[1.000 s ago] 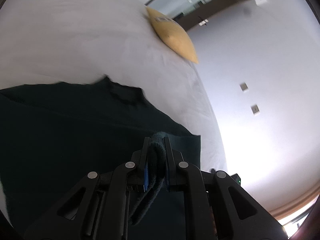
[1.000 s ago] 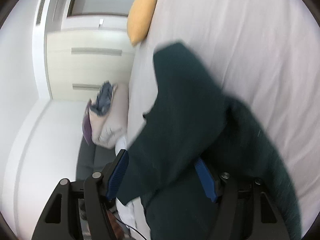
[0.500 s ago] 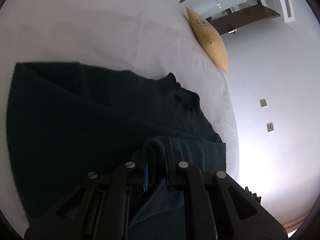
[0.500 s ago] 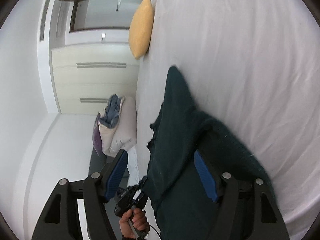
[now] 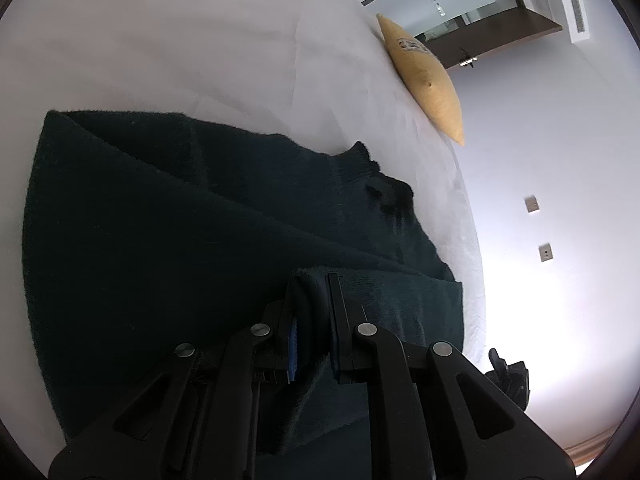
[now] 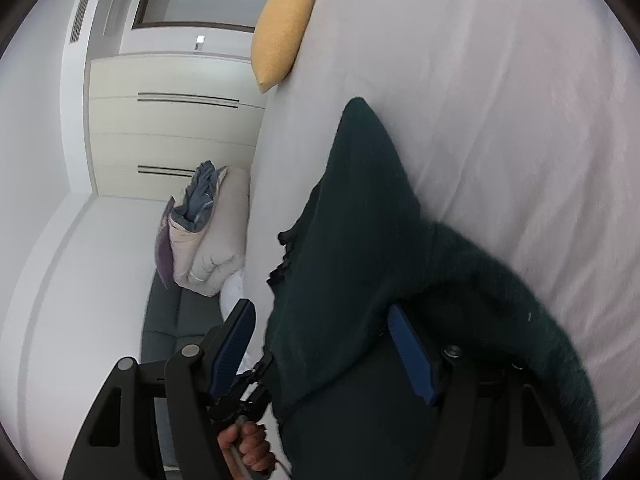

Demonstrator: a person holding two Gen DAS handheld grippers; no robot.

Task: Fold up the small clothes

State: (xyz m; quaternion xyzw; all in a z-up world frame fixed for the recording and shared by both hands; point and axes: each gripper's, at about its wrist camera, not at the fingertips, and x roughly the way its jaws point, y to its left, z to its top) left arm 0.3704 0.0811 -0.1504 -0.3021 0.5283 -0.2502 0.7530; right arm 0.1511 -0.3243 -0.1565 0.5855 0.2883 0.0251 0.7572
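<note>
The left tool [image 5: 310, 300] is clenched on an edge of the dark green sweater [image 5: 160, 248] on the bed [image 5: 180, 40]. The right tool [image 6: 324, 344] stands released, cloth loose between its pads. The fold would go best with that edge laid flat and smoothed before release.

A bedroom in a home

There is a big bed [image 6: 500, 100] with a white sheet, and a yellow pillow [image 5: 428, 80] sits at its far end. Beside the bed stands a tall white wardrobe [image 6: 168, 132] with long dark handles. Folded blankets [image 6: 208, 232] are piled on a grey seat [image 6: 172, 320] next to it. A doorway [image 5: 460, 8] opens in the far wall, and the white wall has small switches [image 5: 538, 228] on it.
</note>
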